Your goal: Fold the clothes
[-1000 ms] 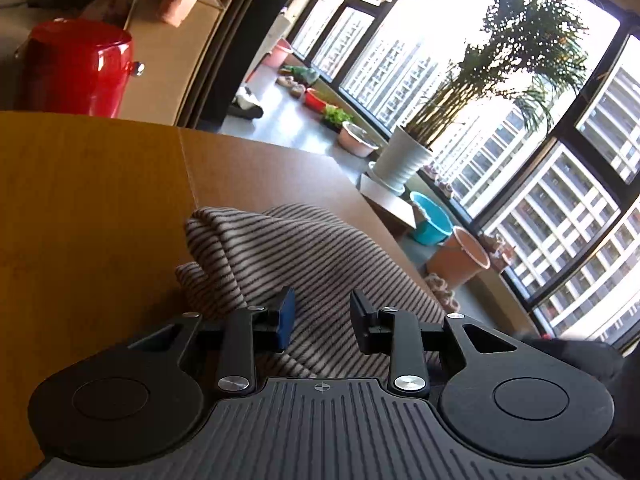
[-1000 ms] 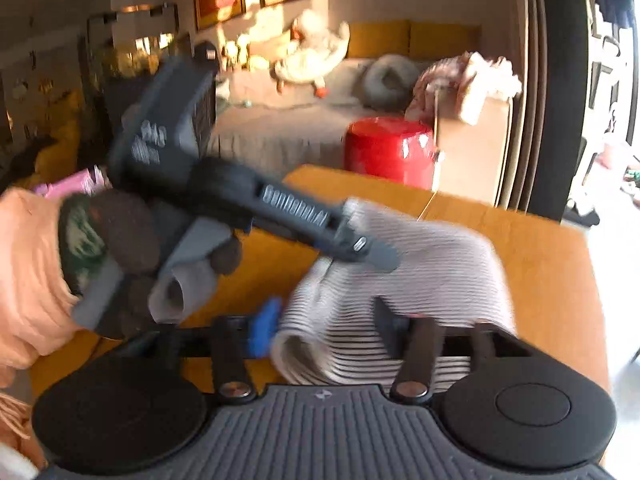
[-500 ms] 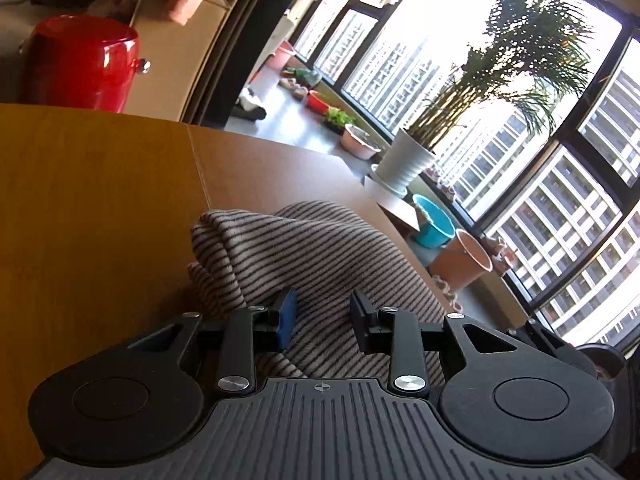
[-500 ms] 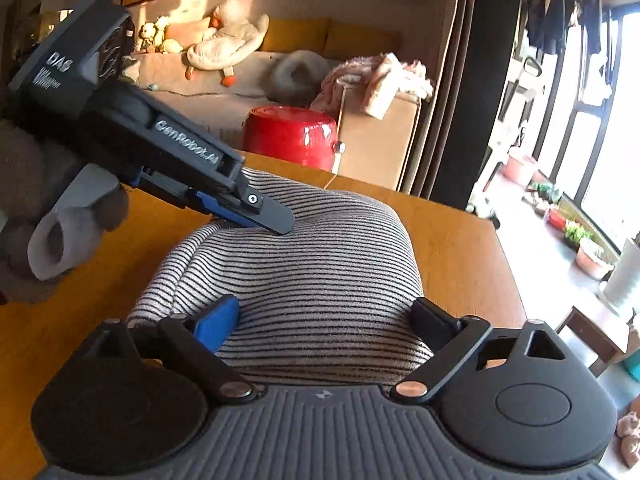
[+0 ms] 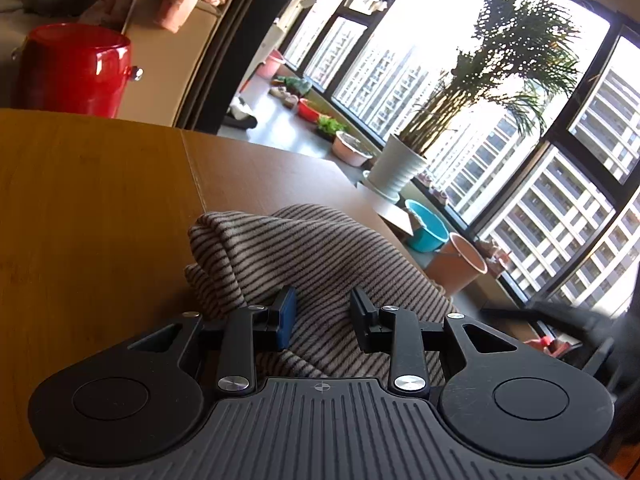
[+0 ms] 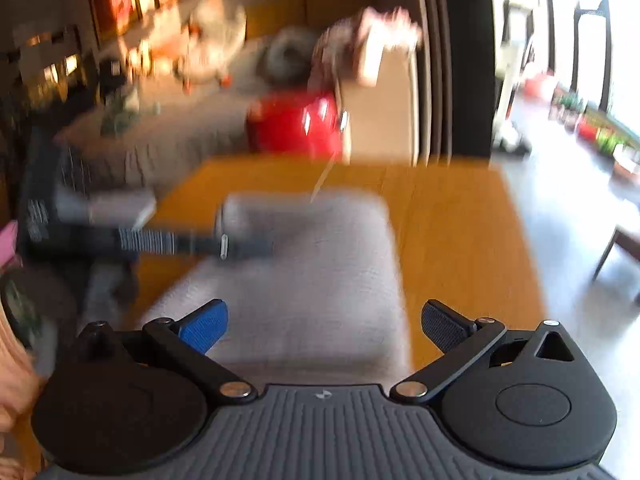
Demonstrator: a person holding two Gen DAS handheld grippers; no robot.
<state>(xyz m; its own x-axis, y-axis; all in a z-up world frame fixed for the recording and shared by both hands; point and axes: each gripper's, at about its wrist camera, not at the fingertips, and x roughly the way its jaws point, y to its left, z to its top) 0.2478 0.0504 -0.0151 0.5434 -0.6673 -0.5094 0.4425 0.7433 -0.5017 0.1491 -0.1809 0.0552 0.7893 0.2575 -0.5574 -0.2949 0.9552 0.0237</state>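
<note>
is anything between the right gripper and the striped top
Nothing visible. The right gripper, open, hangs over the striped top's near edge. The left gripper rests at the top's far left side, off that path.

Strong daylight is admitted through the overexposed windows [image 5: 460, 92], the table [image 5: 92, 208] is left partly shadowed, straight lines are bent by fisheye distortion, and the right wrist view is smeared by motion blur.
</note>
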